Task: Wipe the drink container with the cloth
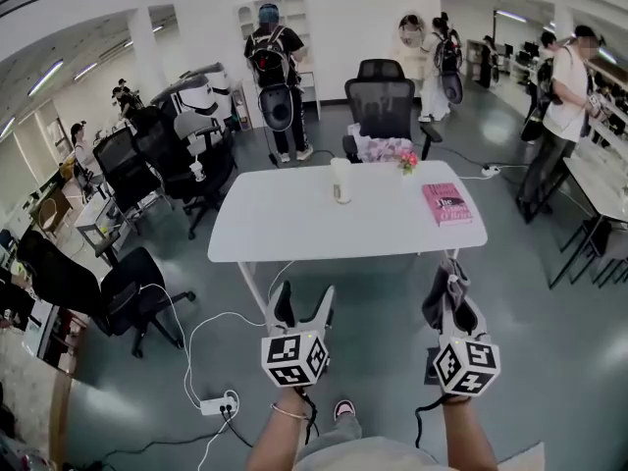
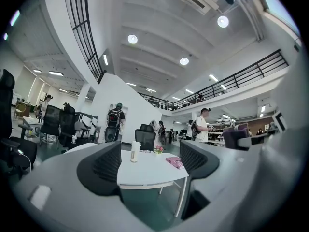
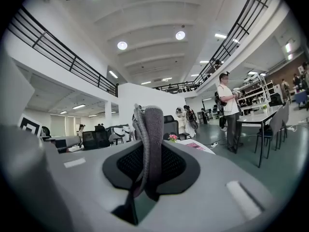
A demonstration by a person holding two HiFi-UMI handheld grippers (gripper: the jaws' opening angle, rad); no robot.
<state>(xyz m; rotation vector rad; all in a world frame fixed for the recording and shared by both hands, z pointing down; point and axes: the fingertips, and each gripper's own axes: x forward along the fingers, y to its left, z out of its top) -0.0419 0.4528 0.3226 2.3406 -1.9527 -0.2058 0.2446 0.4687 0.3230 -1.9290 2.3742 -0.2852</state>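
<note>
A pale, tall drink container [image 1: 340,181] stands upright near the far edge of the white table [image 1: 285,226]; it also shows small in the left gripper view [image 2: 135,152]. My left gripper [image 1: 305,307] is open and empty, held below the table's near edge. My right gripper [image 1: 450,281] is shut on a grey cloth [image 1: 453,284], which sticks up folded between the jaws [image 3: 148,144]. Both grippers are well short of the container.
A pink book [image 1: 446,203] lies on the table's right side. Small flowers [image 1: 407,162] sit at the far edge before a black office chair [image 1: 381,104]. More chairs [image 1: 132,292] stand left. A power strip [image 1: 218,404] and cables lie on the floor. People stand around.
</note>
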